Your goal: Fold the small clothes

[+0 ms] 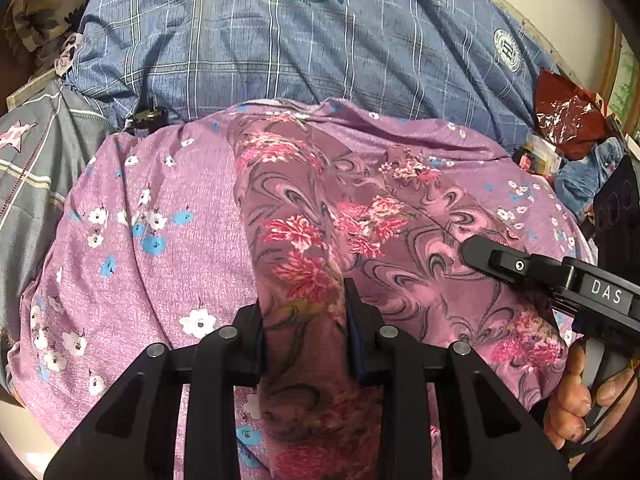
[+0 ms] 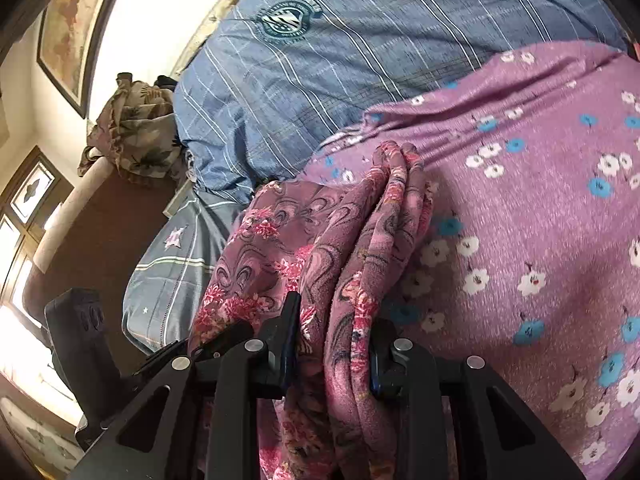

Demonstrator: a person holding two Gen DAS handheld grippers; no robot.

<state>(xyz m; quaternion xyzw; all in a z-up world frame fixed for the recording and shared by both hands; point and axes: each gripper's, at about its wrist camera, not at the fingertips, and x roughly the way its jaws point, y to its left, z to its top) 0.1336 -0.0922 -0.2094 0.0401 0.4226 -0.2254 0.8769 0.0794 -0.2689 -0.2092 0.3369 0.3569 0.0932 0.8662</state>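
both tools [image 1: 306,320] [image 2: 334,340] clamp swirl-print garment [image 1: 320,208]; hand [image 1: 576,396] left-view only.

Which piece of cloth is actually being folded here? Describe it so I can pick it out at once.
Start at the big blue plaid quilt at the back; in front lies a lilac sheet dotted with small white and blue flowers. On that sheet is the garment, clamped by the left gripper and right gripper. Its darker mauve swirls and pink-red blossoms set it apart.
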